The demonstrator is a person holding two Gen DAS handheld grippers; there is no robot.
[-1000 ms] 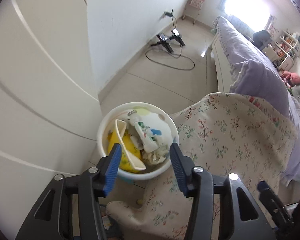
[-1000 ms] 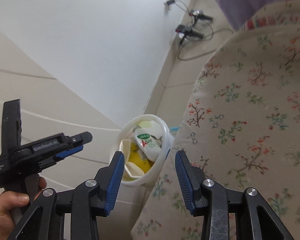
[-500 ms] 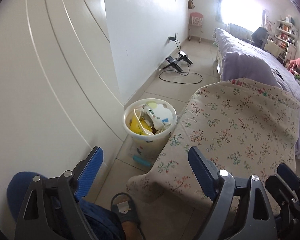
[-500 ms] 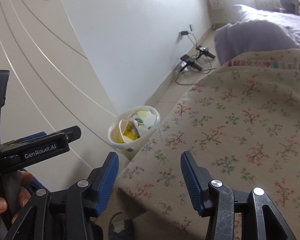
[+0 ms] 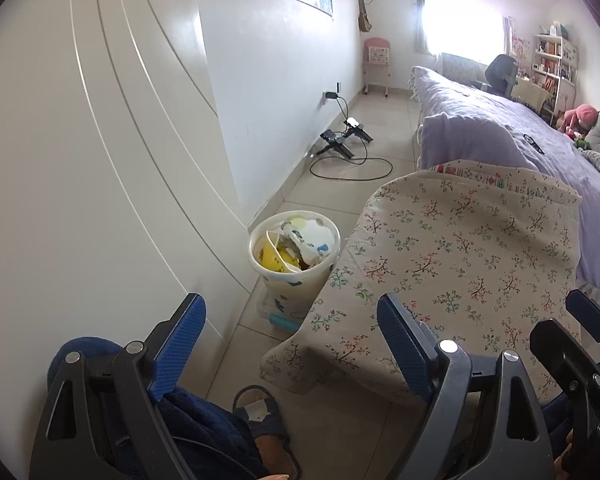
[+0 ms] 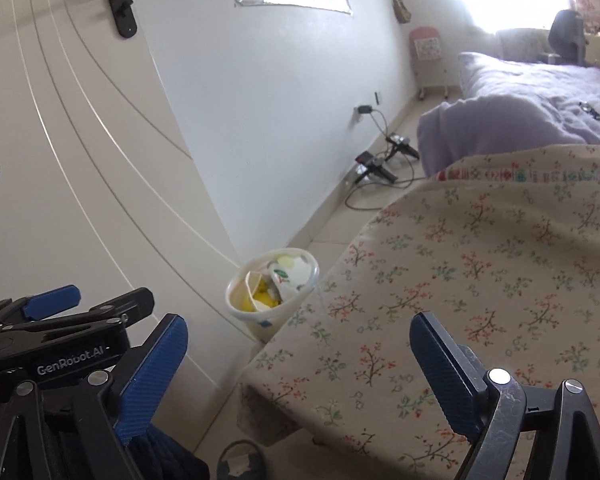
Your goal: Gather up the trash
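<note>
Left wrist view: a white panelled door fills the left side, a white wall runs back to a bright window, and a pale tiled floor lies between the wall and a bed with a lilac cover. Nearer the camera, a counter draped in a cream floral cloth stands against the foot of the bed.

The left tool sits low in the frame with its blue-padded jaws spread wide. Nothing is between them and they touch nothing. The right tool is likewise spread wide and empty, above the near edge of the cloth-covered counter. In the right wrist view the left tool's black body shows at the lower left.

A round white plastic trash bin stands on the floor between the door and the counter's corner, just beside the cloth edge. It is filled close to its rim. Inside lie a yellow paper cup on its side and crumpled white printed packaging at the rear. The bin rests on a clear flat item with a blue edge; its nature cannot be told.

Black chargers with a looped cable lie on the floor by the wall, well apart from the bin. A sandalled foot and dark blue clothing show at the bottom edge.
</note>
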